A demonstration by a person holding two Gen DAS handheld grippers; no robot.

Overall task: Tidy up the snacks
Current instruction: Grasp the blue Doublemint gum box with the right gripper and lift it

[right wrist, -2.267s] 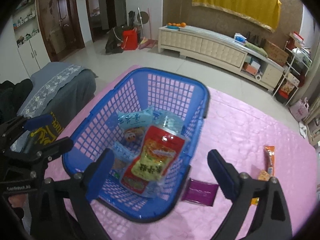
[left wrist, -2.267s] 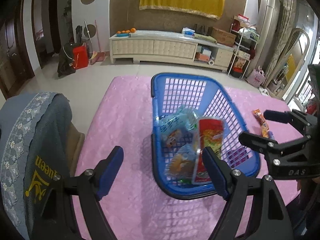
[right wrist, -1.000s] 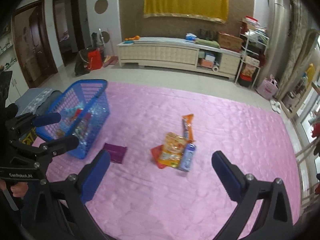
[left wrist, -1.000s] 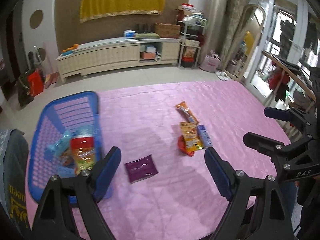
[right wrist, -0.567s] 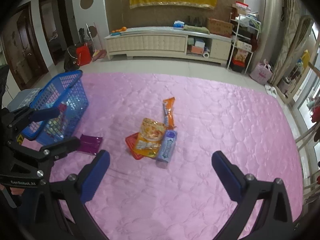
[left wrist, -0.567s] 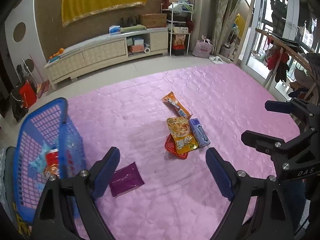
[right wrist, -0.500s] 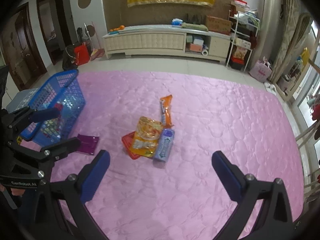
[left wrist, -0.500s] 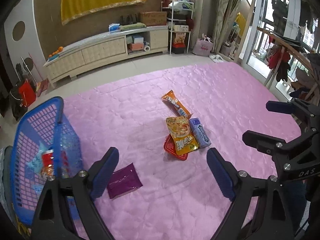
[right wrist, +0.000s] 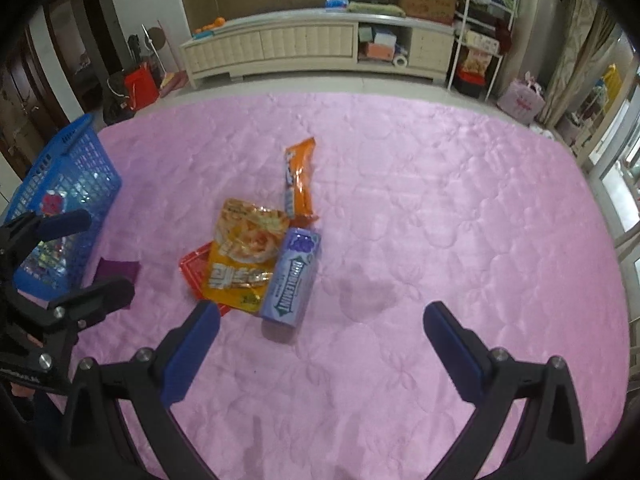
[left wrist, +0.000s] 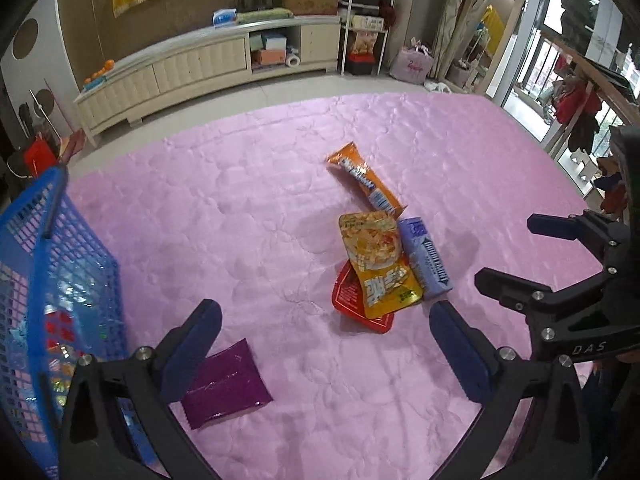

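- The left gripper point(left wrist: 324, 330) hangs above the pink tabletop point(left wrist: 240, 220), its fingers point(left wrist: 192, 344) opening wide with nothing between them.
- The right gripper point(right wrist: 320, 340) spreads its fingers point(right wrist: 452, 344) wide, empty too.
- A yellow pouch point(right wrist: 244, 252) lies on a red packet point(right wrist: 194, 268), touching a purple gum box point(right wrist: 292, 280) and an orange bar point(right wrist: 298, 176).
- A purple sachet point(left wrist: 226, 386) lies beside the blue basket point(left wrist: 60, 272), which holds snacks.

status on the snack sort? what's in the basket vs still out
Done: several packets already sit in the blue basket. In hand: nothing. The left gripper is opening with nothing between its fingers, and the right gripper is open and empty over the pink cloth. Left: five loose items, namely the purple packet, red packet, yellow pouch, lavender gum pack and orange bar.
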